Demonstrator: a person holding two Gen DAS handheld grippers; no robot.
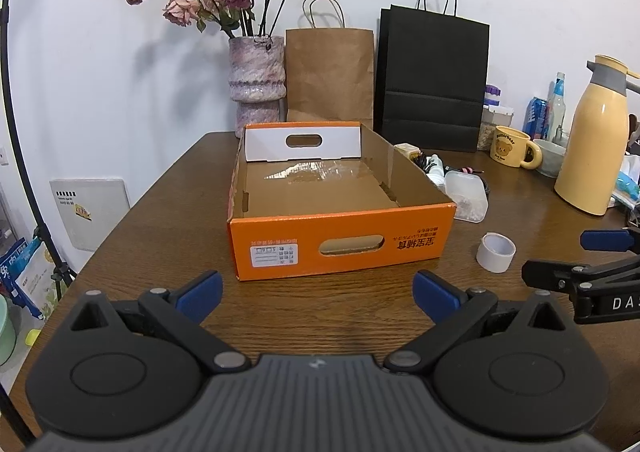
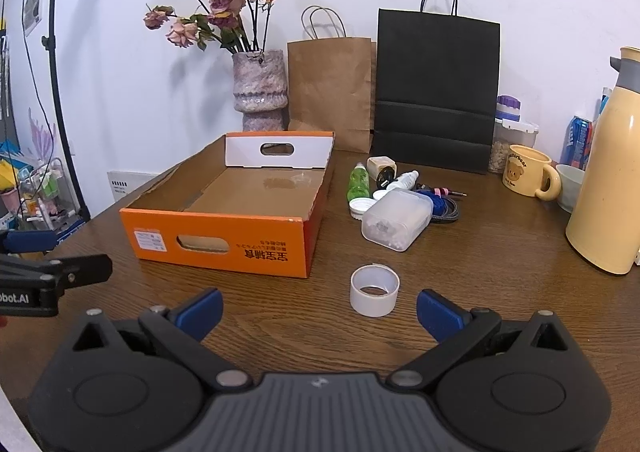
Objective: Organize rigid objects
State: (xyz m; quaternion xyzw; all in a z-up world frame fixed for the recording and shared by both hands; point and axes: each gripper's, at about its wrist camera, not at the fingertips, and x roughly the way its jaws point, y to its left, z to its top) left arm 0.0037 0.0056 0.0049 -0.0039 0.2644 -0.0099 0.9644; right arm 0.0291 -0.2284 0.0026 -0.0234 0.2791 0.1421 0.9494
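An empty orange cardboard box [image 1: 344, 244] [image 2: 224, 240] sits on the wooden table. A white tape roll [image 1: 496, 252] [image 2: 374, 290] stands to its right. Beyond it lie a clear plastic case [image 2: 396, 217] [image 1: 466, 191], a green bottle [image 2: 358, 181], a small white bottle [image 2: 402, 180], white lids [image 2: 360, 207], a beige plug [image 2: 382, 167] and cables [image 2: 440, 203]. My left gripper [image 1: 318, 296] is open and empty in front of the box. My right gripper [image 2: 320, 312] is open and empty just short of the tape roll.
A vase of dried roses [image 1: 256, 83], a brown paper bag [image 1: 330, 71] and a black paper bag [image 1: 434, 79] stand at the back. A yellow mug [image 2: 528, 175], a yellow thermos [image 2: 612, 179], a bowl, cans and jars crowd the right side. The table's left edge drops off.
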